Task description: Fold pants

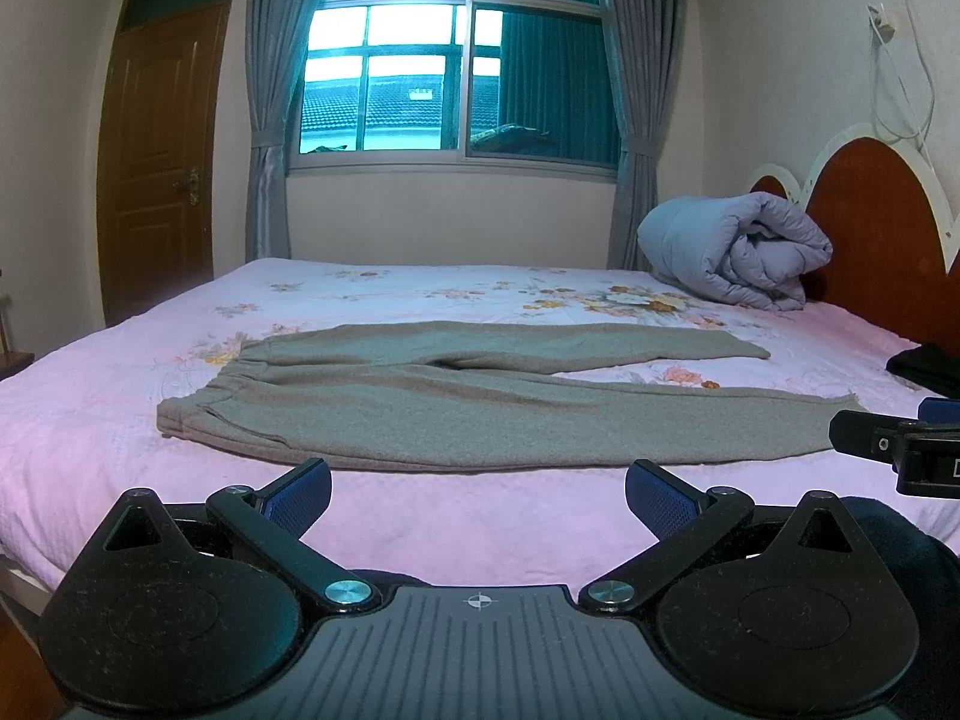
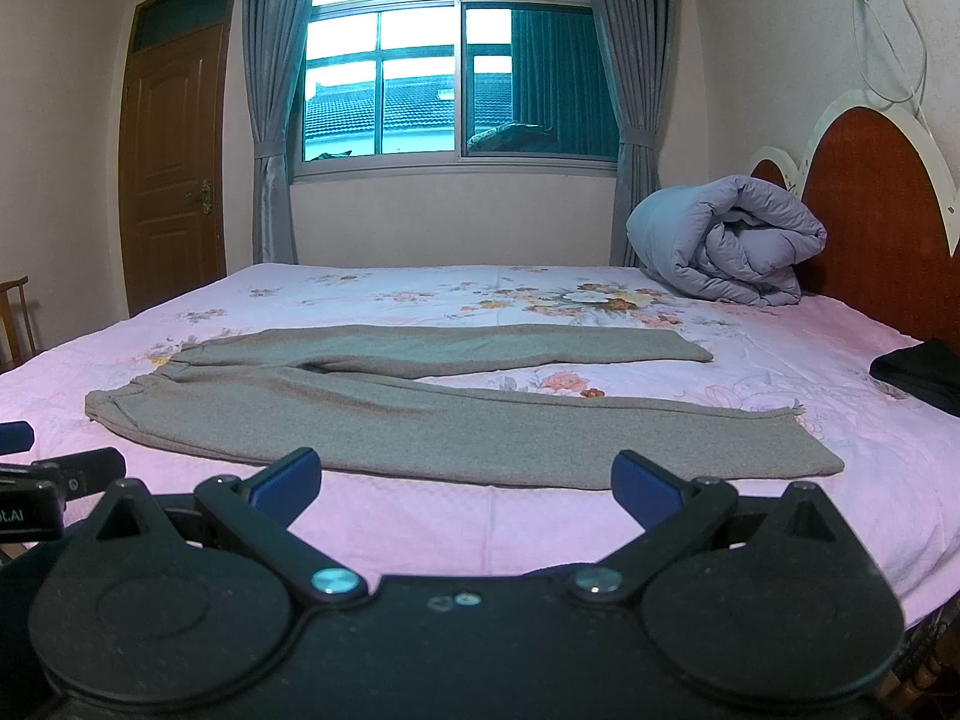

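Lying flat on the pink bed (image 1: 90,468), the gray pants (image 1: 456,414) stretch sideways in front of your two claws. The long way of the pants runs from left to right. The waist end is on the left and the two leg ends point to the right, toward the red headboard (image 1: 870,228). The legs are spread a little, like a thin V. The near leg is just past your fingertips. The far leg is behind it.

Your left claw (image 1: 478,495) is held low and level by the near edge of the bed, pointing at the middle of the pants. Its blue pads (image 1: 300,495) are wide apart and hold nothing.

Your right claw (image 2: 465,483) is beside it, level too, wide apart and holding nothing. It points at the near leg.

A rolled blue blanket (image 2: 726,240) sits far ahead on the right.
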A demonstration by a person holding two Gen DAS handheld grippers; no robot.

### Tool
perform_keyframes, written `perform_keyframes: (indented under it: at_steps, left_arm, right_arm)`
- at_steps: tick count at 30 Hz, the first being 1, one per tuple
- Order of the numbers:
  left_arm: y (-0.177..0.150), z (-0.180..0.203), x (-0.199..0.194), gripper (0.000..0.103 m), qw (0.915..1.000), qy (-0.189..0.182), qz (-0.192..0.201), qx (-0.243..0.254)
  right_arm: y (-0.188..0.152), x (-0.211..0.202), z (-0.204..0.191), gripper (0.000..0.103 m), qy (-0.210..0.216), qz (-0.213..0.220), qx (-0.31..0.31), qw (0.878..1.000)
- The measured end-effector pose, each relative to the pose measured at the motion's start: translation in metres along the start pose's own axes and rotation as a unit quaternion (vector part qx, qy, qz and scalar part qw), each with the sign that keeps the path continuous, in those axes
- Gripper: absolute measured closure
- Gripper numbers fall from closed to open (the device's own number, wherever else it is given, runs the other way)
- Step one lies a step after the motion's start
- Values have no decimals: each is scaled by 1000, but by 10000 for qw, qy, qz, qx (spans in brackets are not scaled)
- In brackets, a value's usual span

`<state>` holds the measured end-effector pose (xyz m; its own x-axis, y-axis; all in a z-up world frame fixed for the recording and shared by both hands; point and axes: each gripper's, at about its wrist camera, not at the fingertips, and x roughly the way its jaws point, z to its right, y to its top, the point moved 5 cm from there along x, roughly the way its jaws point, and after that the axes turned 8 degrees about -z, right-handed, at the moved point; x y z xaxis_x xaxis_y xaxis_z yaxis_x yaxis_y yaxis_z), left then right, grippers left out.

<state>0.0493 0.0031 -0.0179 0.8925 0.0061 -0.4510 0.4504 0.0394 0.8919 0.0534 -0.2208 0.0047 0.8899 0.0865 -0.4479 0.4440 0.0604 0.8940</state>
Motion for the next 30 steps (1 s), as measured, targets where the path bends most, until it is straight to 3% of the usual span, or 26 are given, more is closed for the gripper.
perform_keyframes:
  at_steps: [19,28,30]
  left_arm:
    - [1,-6,-1,0,9999,-22,-59,-134]
    - [18,-62,30,0,9956,196,-240,-888]
    - [34,-82,47,0,9949,483,-180,-870]
  right_arm:
    - [0,1,1,6,-6,-6,23,10000]
    - [11,11,27,6,117,4,364,9993]
    - [25,22,34,6,33,49,335,9994]
